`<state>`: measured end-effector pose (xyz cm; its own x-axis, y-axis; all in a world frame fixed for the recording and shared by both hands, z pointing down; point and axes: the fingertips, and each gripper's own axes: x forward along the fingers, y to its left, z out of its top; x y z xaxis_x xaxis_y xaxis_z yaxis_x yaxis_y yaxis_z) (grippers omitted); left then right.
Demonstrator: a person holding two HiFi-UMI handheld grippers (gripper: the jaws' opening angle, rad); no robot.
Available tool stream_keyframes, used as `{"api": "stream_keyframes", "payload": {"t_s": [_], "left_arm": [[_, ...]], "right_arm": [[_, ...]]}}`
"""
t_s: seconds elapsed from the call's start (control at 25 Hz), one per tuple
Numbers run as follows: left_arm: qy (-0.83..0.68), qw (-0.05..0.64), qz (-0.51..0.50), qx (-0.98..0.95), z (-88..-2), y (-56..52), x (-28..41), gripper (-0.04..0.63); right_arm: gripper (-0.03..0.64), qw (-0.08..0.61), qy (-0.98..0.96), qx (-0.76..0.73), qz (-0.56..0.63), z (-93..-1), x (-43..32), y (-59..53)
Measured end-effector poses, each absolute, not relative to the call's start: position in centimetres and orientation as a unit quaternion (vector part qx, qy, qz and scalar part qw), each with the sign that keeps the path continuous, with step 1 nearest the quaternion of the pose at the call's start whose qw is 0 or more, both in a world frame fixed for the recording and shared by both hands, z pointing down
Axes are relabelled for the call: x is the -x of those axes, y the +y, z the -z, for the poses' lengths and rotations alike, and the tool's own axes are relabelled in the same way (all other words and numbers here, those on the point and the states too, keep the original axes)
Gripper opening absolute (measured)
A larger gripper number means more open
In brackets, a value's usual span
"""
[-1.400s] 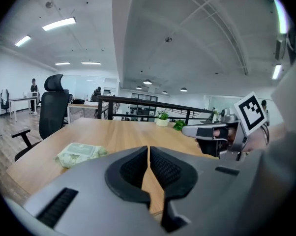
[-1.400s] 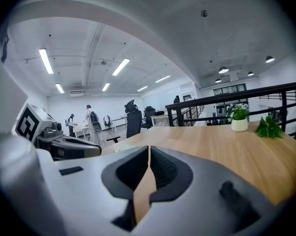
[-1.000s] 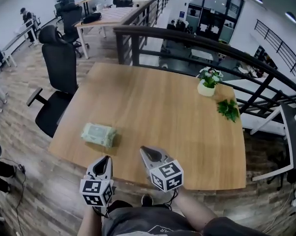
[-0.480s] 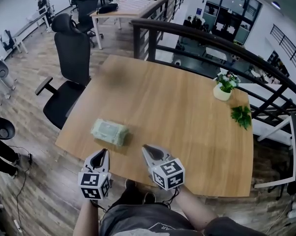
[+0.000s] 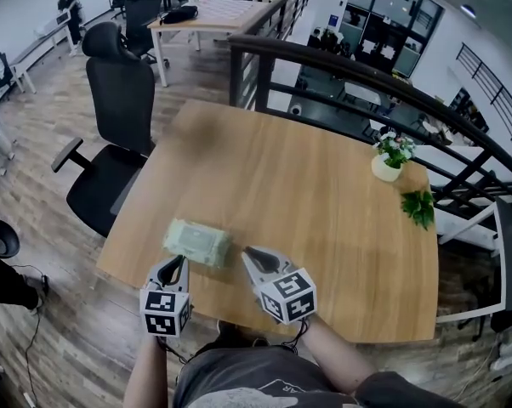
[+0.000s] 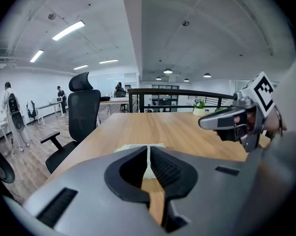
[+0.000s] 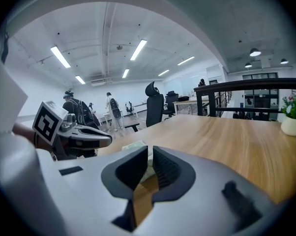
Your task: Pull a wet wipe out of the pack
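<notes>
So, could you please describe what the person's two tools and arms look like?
Both the left tool and right tool have grey moulded bodies tapering to a point, with black ribbed pads inside. Each carries a white cube printed with black square markers. The person wears a dark grey T-shirt; the forearms are bare.

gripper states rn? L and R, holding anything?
Left gripper: closed, holding nothing.
Right gripper: closed, holding nothing; the wet wipe pack lies on the table ahead of both.

We see the pale green wet wipe pack (image 5: 197, 243) lying flat near the tabletop's (image 5: 307, 194) near-left edge, closed.
</notes>
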<state>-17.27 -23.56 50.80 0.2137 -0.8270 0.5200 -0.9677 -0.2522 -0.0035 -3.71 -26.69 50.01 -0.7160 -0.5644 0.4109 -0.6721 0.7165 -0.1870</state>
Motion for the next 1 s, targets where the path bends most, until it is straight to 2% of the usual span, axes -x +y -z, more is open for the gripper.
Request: {"api": "stream_keyframes", "payload": {"t_s": [0.52, 1.0], "left_arm": [[-0.562, 0.178, -0.265, -0.763, -54.8, -26.9, 21.5, 0.026], [-0.512, 0.175, -0.302, -0.784, -56.3, -27.2, 20.7, 0.028]], "right_arm": [[0.026, 0.213, -0.908, -0.311, -0.180, -53.7, 9.1, -28.0], [0.026, 0.286, -0.896, -0.273, -0.203, -59.1, 11.9, -27.6]]}}
